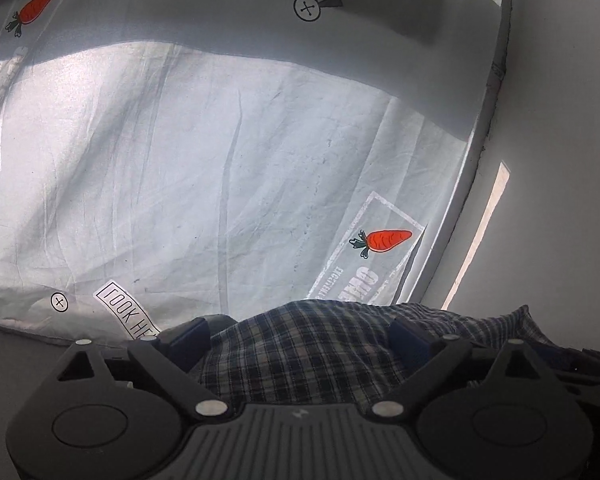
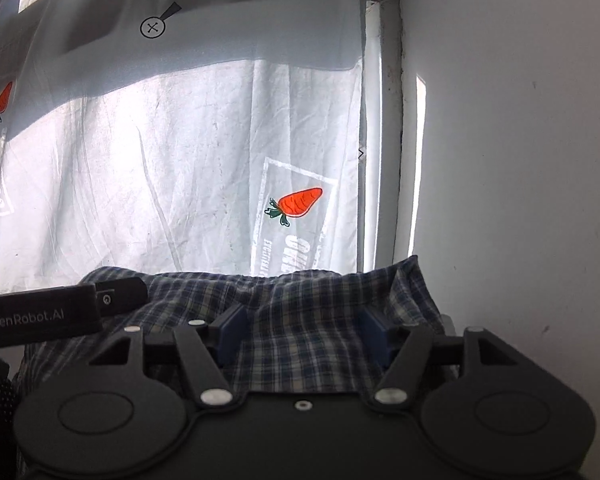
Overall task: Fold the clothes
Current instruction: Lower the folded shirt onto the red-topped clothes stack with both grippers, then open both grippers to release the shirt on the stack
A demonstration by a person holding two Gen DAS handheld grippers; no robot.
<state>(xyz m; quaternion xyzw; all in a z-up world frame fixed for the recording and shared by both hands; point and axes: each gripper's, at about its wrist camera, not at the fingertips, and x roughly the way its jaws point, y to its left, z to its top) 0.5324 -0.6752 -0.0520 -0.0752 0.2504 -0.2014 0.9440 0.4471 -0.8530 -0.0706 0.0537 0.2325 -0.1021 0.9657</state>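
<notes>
Both my grippers, left gripper (image 1: pixel 300 336) and right gripper (image 2: pixel 300 330), stand spread wide over one plaid shirt (image 2: pixel 300 300), pads clear; behind, one carrot-print sheet (image 1: pixel 220 160).

Plaid shirt (image 2: pixel 300 320) soft woven cloth, matt, rumpled, white sheet (image 1: pixel 220 160) thin creased cotton w/ printed carrots, grippers matt black plastic, blue fingers (image 2: pixel 230 334) smooth, shiny metal rivets, wall (image 2: pixel 520 160) matt painted plaster.

White sheet (image 1: pixel 228 152) w/ carrot prints (image 1: pixel 384 240) hung over window, backlit, creased; upper part in grey shadow. Plain white wall (image 2: pixel 520 200) to right. Worn window frame (image 2: pixel 384 120) at sheet's edge; bright strip of light (image 1: pixel 480 236) beside it.
</notes>
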